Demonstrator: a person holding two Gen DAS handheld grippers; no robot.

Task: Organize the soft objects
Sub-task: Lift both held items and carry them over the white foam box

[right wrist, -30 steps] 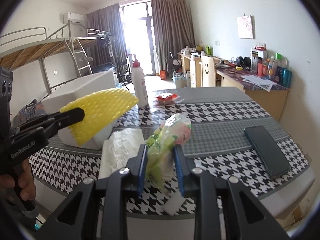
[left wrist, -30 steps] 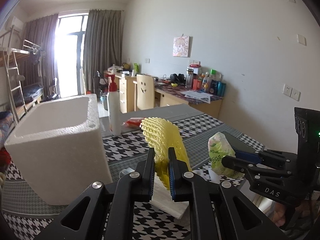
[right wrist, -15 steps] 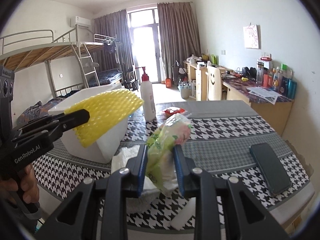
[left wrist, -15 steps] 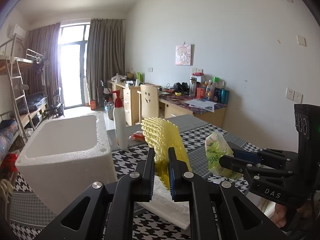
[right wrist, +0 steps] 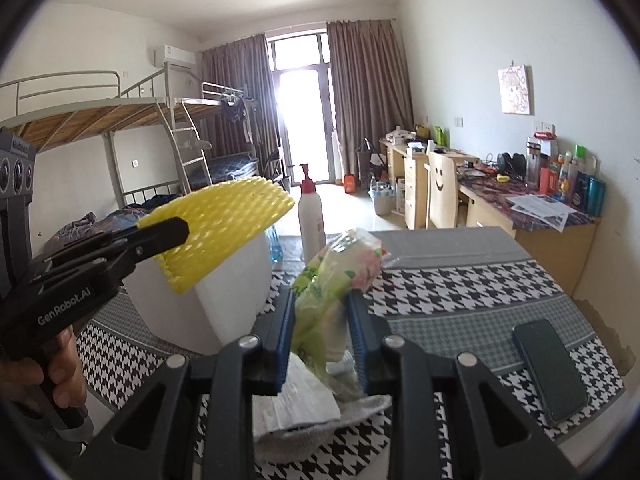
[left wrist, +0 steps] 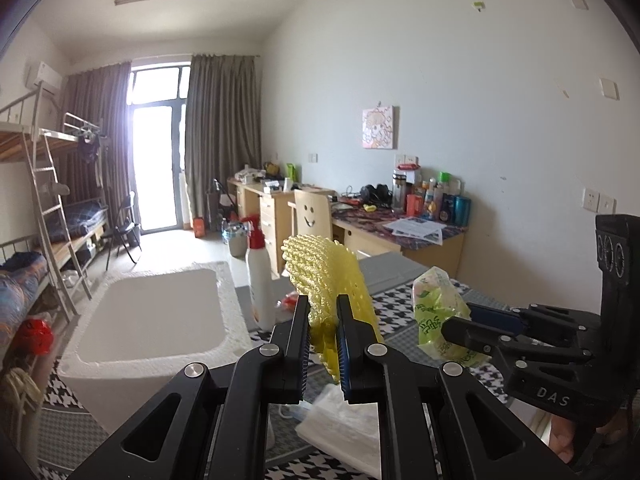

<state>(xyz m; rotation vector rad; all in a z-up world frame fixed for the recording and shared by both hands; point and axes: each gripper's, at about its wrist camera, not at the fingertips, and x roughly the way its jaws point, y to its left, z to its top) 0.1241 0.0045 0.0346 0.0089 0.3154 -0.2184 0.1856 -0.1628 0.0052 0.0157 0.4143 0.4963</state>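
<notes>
Left wrist view: we have the left gripper [left wrist: 323, 334] clamped on a yellow foam net [left wrist: 326, 280], which stands up between the pads, held in the air just right of the white foam box [left wrist: 160, 322] & above the checkered table [left wrist: 394, 308]. A white pump bottle [left wrist: 258, 280] stands behind the box's far right corner. To our right, the right gripper [left wrist: 456, 326] is closed on a green plastic bag [left wrist: 438, 312], also off the table.

Right wrist view: bag [right wrist: 332, 300] sits squeezed between the blue pads, crumpled, top poking up past the fingertips. Under it lies a white cloth/tissue pile [right wrist: 296, 412] on the table. Net [right wrist: 224, 228] shows at left, near the box's top edge. A dark phone [right wrist: 550, 368] lies flat near the table's right edge, well apart from both grippers.
</notes>
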